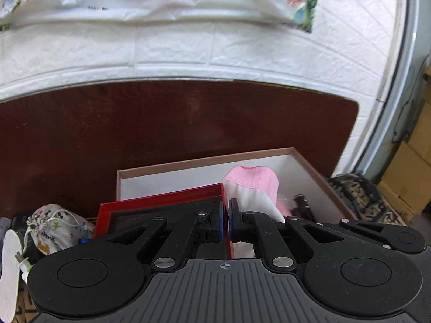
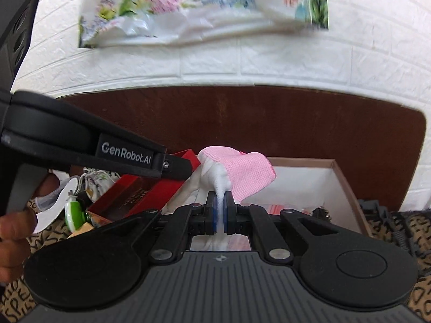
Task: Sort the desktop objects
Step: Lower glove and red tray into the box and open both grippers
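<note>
My left gripper (image 1: 225,222) is shut on the right wall of a red box (image 1: 161,204) with a dark inside and holds it tilted, beside the brown cardboard box (image 1: 204,162). My right gripper (image 2: 221,212) is shut on a pink and white sock (image 2: 242,172) and holds it up over the brown box (image 2: 342,177). The sock also shows in the left wrist view (image 1: 253,185), just right of the red box. The left gripper's arm (image 2: 126,156) reaches in from the left in the right wrist view, with the red box (image 2: 140,191) under it.
A floral drawstring pouch (image 1: 54,226), a white insole (image 1: 10,269) and a green and white item (image 2: 74,214) lie left of the red box. Dark small items (image 1: 301,207) lie in the brown box. A dark brown board (image 1: 161,123) and white brick wall stand behind.
</note>
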`<action>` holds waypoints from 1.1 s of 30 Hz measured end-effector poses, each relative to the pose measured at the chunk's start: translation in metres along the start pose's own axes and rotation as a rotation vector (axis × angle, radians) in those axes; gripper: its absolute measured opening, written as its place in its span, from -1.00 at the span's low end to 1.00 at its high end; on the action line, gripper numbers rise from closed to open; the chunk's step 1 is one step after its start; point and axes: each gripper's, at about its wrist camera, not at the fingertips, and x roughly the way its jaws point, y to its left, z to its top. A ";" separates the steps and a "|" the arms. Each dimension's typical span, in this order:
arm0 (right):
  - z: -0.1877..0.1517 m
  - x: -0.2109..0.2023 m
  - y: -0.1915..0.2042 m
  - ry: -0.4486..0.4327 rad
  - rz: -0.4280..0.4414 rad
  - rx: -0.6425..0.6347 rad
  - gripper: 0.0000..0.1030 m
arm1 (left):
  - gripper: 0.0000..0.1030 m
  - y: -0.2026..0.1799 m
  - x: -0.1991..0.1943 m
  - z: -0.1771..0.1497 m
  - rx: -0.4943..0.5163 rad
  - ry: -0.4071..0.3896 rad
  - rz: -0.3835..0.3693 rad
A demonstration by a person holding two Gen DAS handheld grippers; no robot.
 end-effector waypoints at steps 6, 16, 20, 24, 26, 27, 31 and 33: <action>0.001 0.026 -0.002 0.050 -0.022 -0.010 -0.89 | -1.00 0.007 0.025 -0.001 -0.025 0.030 -0.027; -0.006 0.014 -0.021 0.041 -0.093 -0.015 -0.88 | -1.00 -0.040 0.031 0.004 0.072 0.011 -0.073; -0.008 0.018 -0.022 0.054 -0.108 -0.021 -0.88 | -1.00 -0.026 0.038 0.000 0.034 0.040 -0.049; -0.009 0.021 -0.020 0.065 -0.103 -0.013 -0.84 | -0.40 -0.015 0.034 -0.006 0.005 0.048 -0.054; -0.009 0.023 -0.017 0.070 -0.108 -0.020 -0.56 | 0.27 -0.013 0.024 -0.008 -0.007 0.019 -0.064; -0.009 0.022 -0.016 0.066 -0.110 -0.027 -0.34 | 0.67 -0.012 0.017 -0.009 -0.015 -0.014 -0.068; -0.015 0.011 -0.007 0.018 -0.138 -0.069 0.45 | 0.84 -0.013 -0.008 -0.015 -0.014 -0.088 -0.048; -0.015 0.006 -0.002 0.010 -0.147 -0.089 0.71 | 0.90 -0.012 -0.019 -0.018 -0.021 -0.087 -0.034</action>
